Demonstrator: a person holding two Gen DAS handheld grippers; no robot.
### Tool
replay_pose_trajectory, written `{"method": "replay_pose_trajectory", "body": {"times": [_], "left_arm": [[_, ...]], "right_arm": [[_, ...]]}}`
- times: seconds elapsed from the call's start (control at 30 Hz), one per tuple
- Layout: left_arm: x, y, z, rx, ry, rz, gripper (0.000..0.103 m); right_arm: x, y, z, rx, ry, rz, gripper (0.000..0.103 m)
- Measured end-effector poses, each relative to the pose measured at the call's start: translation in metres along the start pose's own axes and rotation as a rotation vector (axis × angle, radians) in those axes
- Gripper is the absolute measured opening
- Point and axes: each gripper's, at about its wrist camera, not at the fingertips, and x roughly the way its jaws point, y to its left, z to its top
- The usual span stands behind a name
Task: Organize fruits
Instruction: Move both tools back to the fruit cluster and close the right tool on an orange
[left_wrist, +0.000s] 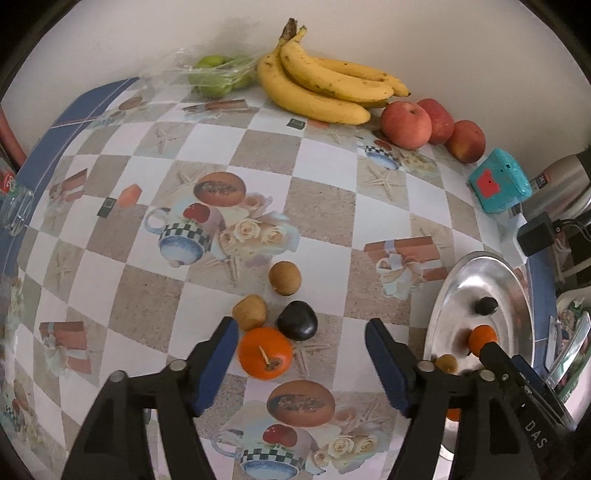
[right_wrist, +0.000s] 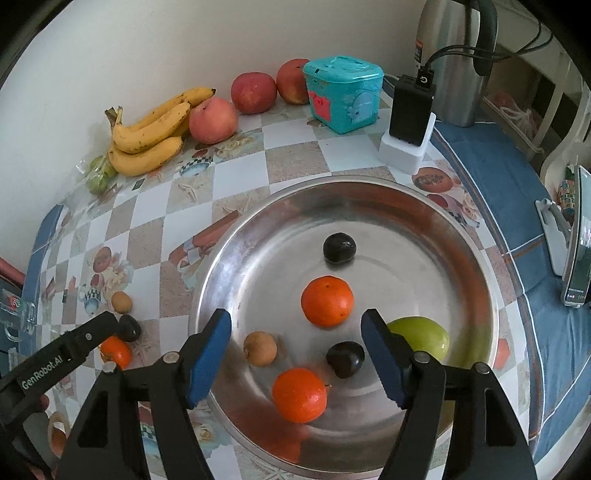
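The left gripper (left_wrist: 301, 354) points steeply down with its jaws apart and nothing between the pads; the orange (left_wrist: 264, 352) lies on the table just beside its left finger, inside the gap but untouched. The right gripper (right_wrist: 295, 349) hangs over the near side of the tray (right_wrist: 236, 236), jaws also apart and empty, with a second orange (right_wrist: 299, 395) and a dark plum (right_wrist: 345, 359) lying under the gap and not gripped. The step in hand looks like gathering the small loose fruit from the table into the tray, with the left gripper lined up for its next pick. That pick calls for lowering over the orange, centring it between the pads, and closing gently, since round fruit can roll away or squirt out sideways. Just past the orange sit a black plum (left_wrist: 297, 320) and a longan (left_wrist: 250, 312), close enough that a finger could knock them; a second longan (left_wrist: 284, 278) lies a little farther on. In the tray, beyond the right gripper, are a longan (right_wrist: 260, 348), a green fruit (right_wrist: 423, 338) partly behind the right finger, another orange (right_wrist: 327, 301) near the middle, and a plum (right_wrist: 339, 247) farther back. There is still bare room for more fruit. Along the far wall, well apart from the work, lie the bananas (left_wrist: 325, 86), three apples (left_wrist: 406, 124), a bag of green fruit (left_wrist: 216, 75) and a teal box (right_wrist: 341, 94).
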Motion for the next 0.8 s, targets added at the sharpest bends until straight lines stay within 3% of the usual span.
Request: {"method": "replay_pose_trajectory", "body": {"times": [0.03, 0.07, 0.13, 0.2, 0.37, 0.8], "left_arm": [[0.000, 0.001, 0.000, -0.004, 0.002, 0.003, 0.078], [0.000, 0.002, 0.000, -0.006, 0.003, 0.004, 0.079], [0.000, 0.004, 0.000, -0.014, 0.003, 0.007, 0.088], [-0.001, 0.006, 0.000, -0.022, -0.005, 0.011, 0.097], [-0.005, 0.011, 0.000, -0.031, -0.016, 0.021, 0.103], [-0.019, 0.039, 0.004, -0.071, -0.038, 0.040, 0.103]], "right_arm": [[0.000, 0.000, 0.000, -0.005, -0.003, -0.006, 0.078], [0.000, 0.001, -0.001, -0.009, -0.005, -0.009, 0.090], [-0.001, 0.001, -0.001, -0.015, -0.019, -0.013, 0.098], [-0.001, 0.002, -0.001, -0.018, -0.025, -0.013, 0.098], [-0.003, 0.003, -0.001, -0.013, -0.039, -0.004, 0.098], [-0.006, 0.008, -0.005, 0.014, -0.057, 0.029, 0.098]]}}
